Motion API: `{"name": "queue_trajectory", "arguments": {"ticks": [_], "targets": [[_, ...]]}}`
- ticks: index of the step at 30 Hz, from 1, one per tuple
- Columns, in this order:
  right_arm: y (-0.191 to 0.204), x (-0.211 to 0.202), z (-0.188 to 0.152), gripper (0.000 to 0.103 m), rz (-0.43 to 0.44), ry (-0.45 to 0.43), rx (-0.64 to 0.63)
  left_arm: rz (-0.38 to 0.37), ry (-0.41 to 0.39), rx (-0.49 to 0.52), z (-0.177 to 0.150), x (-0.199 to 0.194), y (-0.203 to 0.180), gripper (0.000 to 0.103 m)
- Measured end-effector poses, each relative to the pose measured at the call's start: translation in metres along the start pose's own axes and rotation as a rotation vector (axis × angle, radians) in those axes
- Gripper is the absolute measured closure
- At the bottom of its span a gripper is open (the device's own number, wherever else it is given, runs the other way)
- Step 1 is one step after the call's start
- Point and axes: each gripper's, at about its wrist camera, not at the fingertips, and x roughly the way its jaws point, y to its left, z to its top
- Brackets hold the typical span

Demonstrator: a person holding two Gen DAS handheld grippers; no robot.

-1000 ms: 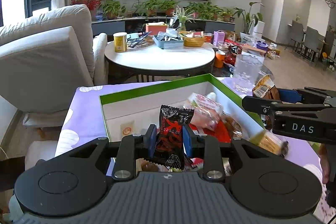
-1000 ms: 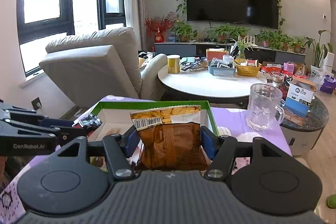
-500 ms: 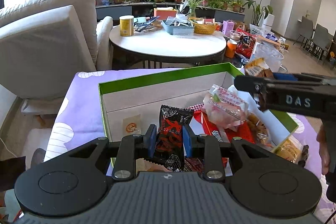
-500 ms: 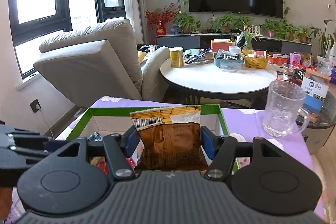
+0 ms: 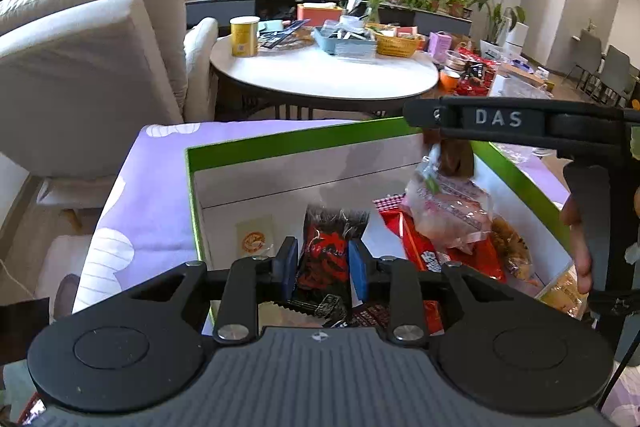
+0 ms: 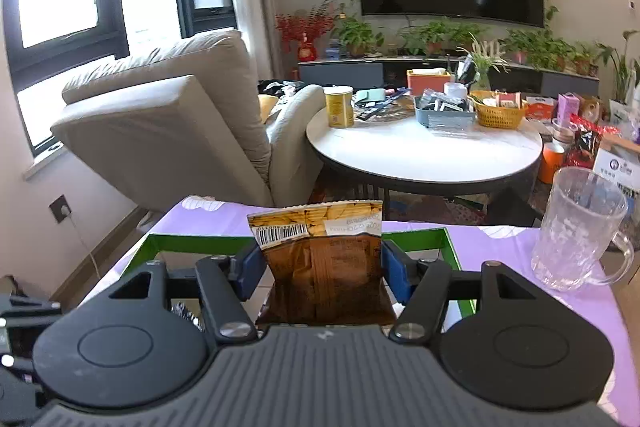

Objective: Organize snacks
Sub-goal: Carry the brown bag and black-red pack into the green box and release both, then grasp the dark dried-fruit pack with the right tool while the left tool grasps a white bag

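Holding one snack apiece over the green-rimmed box on the table, both grippers look ready to drop them in. The left gripper has its fingers clamped on a black-and-red packet, long axis upright. The right gripper pinches a brown biscuit bag, barcode end up.

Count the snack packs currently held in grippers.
2. A black-and-red packet sits clamped in the left gripper over the green-rimmed box; a brown packet is clamped in the right gripper. More packets lie loose in the box.
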Motion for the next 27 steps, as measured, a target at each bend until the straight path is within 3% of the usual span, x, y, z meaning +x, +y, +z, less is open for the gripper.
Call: {"name": "queue_trajectory", "arguments": {"ticks": [5, 15, 27], "targets": [[-0.008, -0.007, -0.006, 0.041, -0.055, -0.036, 0.073, -0.003, 0.006, -0.032, 0.000, 0.000, 0.005, 0.066], [-0.025, -0.037, -0.011, 0.041, -0.068, -0.015, 0.139, -0.001, -0.049, -0.056, 0.003, -0.031, 0.013, 0.064], [-0.033, -0.080, -0.022, 0.041, -0.129, -0.032, 0.082, 0.000, -0.086, -0.060, -0.009, -0.070, 0.013, 0.063]]}}
